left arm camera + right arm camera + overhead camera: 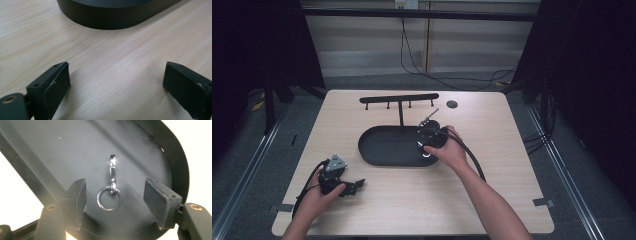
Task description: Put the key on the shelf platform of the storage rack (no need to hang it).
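Note:
A silver key ring with a snap clip (pixel 111 190) lies flat on the floor of the black oval tray (pixel 50 147). My right gripper (pixel 115 200) hovers over it with its jaws open on either side of the ring, touching nothing. In the high view that right gripper (pixel 430 140) sits over the right end of the tray (pixel 382 145). My left gripper (pixel 343 184) rests low on the wooden table at the front left, and in its own view the left gripper (pixel 116 85) is open and empty, with the tray wall (pixel 112 17) ahead.
A black T-shaped hanger rack (pixel 399 100) with several pegs stands at the tray's far side. A small round black hole cover (pixel 452 104) sits near the table's back right. Bare wood table (pixel 412 200) spreads across the front. Dark curtains flank both sides.

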Available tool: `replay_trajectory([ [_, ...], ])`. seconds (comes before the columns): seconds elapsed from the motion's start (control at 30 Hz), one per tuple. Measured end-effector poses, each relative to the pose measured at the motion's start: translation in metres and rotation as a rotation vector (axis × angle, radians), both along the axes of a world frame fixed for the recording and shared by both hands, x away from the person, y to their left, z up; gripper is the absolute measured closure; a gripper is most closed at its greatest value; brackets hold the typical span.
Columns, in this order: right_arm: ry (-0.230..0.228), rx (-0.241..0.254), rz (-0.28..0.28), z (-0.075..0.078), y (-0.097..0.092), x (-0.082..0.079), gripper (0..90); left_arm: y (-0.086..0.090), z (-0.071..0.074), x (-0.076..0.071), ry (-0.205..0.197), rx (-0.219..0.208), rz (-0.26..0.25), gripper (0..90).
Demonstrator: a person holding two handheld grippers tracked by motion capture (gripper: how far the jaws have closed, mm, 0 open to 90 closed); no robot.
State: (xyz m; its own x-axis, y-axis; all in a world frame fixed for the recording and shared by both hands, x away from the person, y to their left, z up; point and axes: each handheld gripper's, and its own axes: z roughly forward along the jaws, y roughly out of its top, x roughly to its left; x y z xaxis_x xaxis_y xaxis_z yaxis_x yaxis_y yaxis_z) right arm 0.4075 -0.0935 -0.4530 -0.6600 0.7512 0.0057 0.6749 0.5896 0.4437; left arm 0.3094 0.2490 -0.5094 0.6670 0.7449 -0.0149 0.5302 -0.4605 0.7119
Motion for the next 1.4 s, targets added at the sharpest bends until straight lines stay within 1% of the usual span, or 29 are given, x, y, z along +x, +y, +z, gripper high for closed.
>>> replay_trajectory([
  [0.13,-0.005,0.011,-0.004,0.003,-0.002,-0.002,31.1,0.0,0.0,0.0,0.0,0.0,0.0,7.0],
  [0.2,-0.007,0.025,-0.005,0.007,-0.004,-0.004,30.2,0.0,0.0,0.0,-0.001,0.001,0.001,7.0],
  [0.33,-0.013,0.029,-0.006,0.009,-0.006,-0.005,29.8,0.0,0.0,0.0,-0.002,0.001,0.001,7.1],
  [0.63,-0.007,0.038,-0.007,0.015,-0.013,-0.008,30.0,0.0,0.0,0.0,-0.001,0.0,0.001,7.0],
  [0.83,-0.008,0.046,0.005,0.02,-0.018,-0.013,30.0,0.0,0.0,0.0,-0.002,0.0,0.001,7.0],
  [1.1,-0.019,0.065,0.021,0.031,-0.024,-0.02,30.0,0.0,0.0,0.0,-0.001,0.0,0.0,7.0],
  [1.4,-0.018,0.078,0.037,0.038,-0.031,-0.027,30.1,0.0,0.0,0.0,-0.001,0.001,0.001,7.0],
])
